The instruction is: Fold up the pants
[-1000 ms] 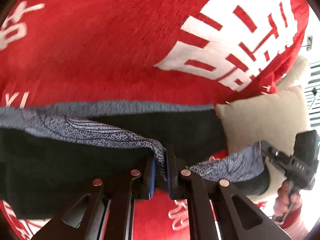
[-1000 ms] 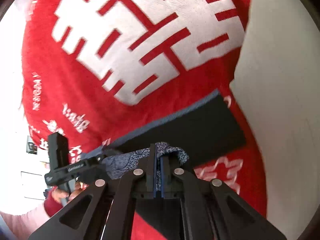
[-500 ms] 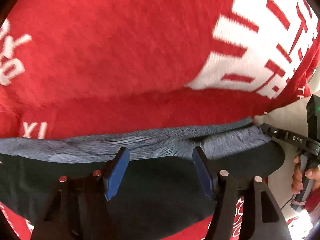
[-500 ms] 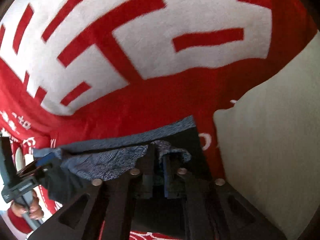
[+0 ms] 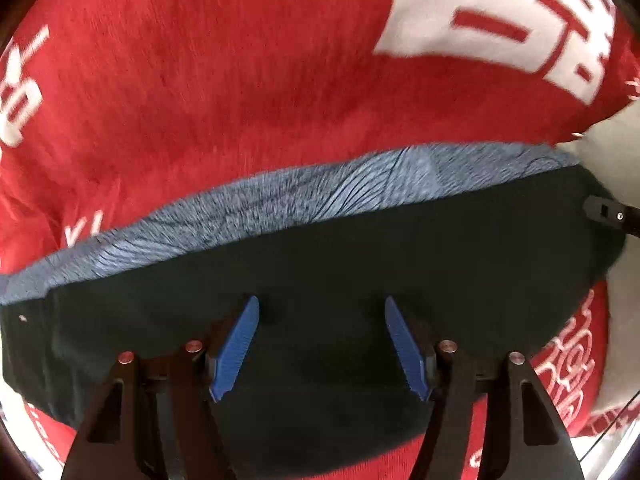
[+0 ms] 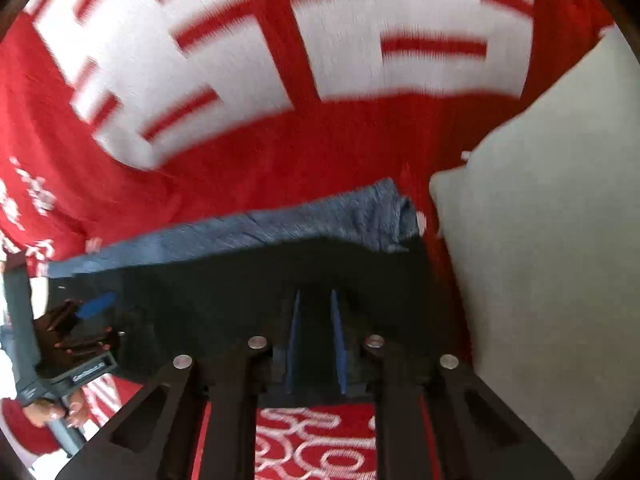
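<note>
Both grippers have let go of the pants since a second ago, when each pinched a patterned blue edge; the cloth now lies flat instead of hanging between them.

A red blanket (image 5: 248,92) with large white lettering covers the surface, and a pale cushion (image 6: 552,216) sits at its right side, its corner close to the folded cloth. Little else of the room can be made out.

The pants (image 5: 320,280) lie across the blanket as a long dark band, with a strip of blue patterned fabric (image 5: 304,204) showing along the far edge.

The left gripper (image 5: 322,336) hangs over the dark cloth with its blue pads (image 5: 234,344) spread wide and nothing between them. Whether they touch the fabric cannot be told.

The right gripper (image 6: 314,344) is over the right end of the pants, its jaws parted by a narrow gap, with dark cloth seen through the gap but not pinched. From the right wrist view the left gripper (image 6: 96,304) shows at the left end of the pants.
</note>
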